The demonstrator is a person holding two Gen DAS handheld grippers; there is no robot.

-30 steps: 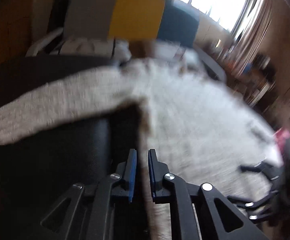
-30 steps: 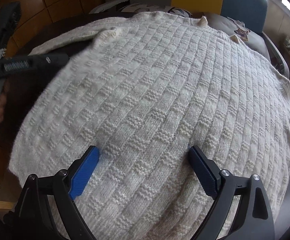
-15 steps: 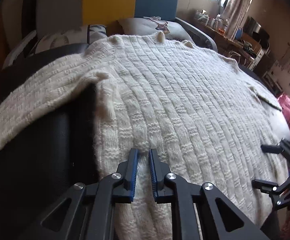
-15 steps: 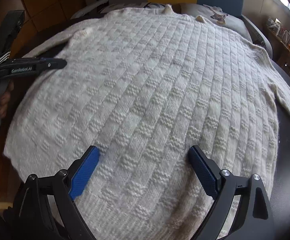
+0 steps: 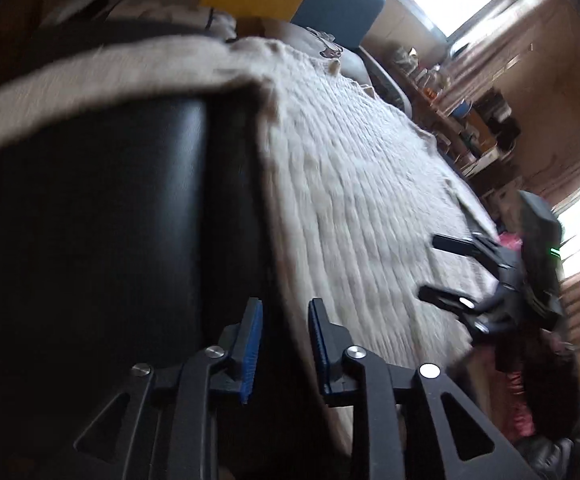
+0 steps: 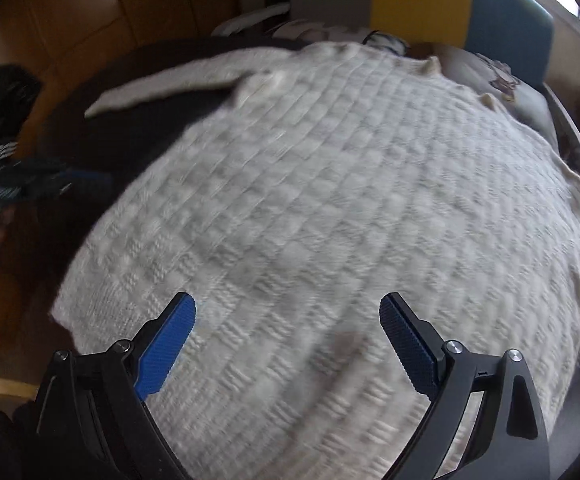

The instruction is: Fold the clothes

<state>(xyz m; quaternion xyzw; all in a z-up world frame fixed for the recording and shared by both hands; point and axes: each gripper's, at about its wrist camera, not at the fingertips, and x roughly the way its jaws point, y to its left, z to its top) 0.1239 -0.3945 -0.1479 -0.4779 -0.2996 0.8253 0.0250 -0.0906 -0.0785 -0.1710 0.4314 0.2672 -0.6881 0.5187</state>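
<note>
A cream basket-knit sweater (image 6: 329, 200) lies spread flat on a black table (image 6: 138, 148), its left sleeve (image 6: 170, 84) stretched out to the left. My right gripper (image 6: 288, 304) hovers wide open over the sweater's near hem, with nothing between its fingers. In the left wrist view my left gripper (image 5: 284, 308) sits low at the sweater's (image 5: 361, 200) left side edge. Its blue pads stand a narrow gap apart, over bare table (image 5: 110, 220) and the knit's edge, and no fabric is pinched. The right gripper (image 5: 429, 266) shows open at the far side. The left gripper (image 6: 90, 178) appears blurred at left.
Behind the table stand chairs with a yellow back (image 6: 421, 0) and a blue back (image 6: 509, 28), and a printed cushion (image 6: 489, 76) lies by the sweater's collar. A cluttered shelf (image 5: 469, 120) runs along the right wall. Something pink (image 5: 517, 400) lies low at right.
My left gripper has slid left off the sweater body to its side edge, and its pads have parted a little wider. The right gripper stays open over the hem, shifted slightly.
</note>
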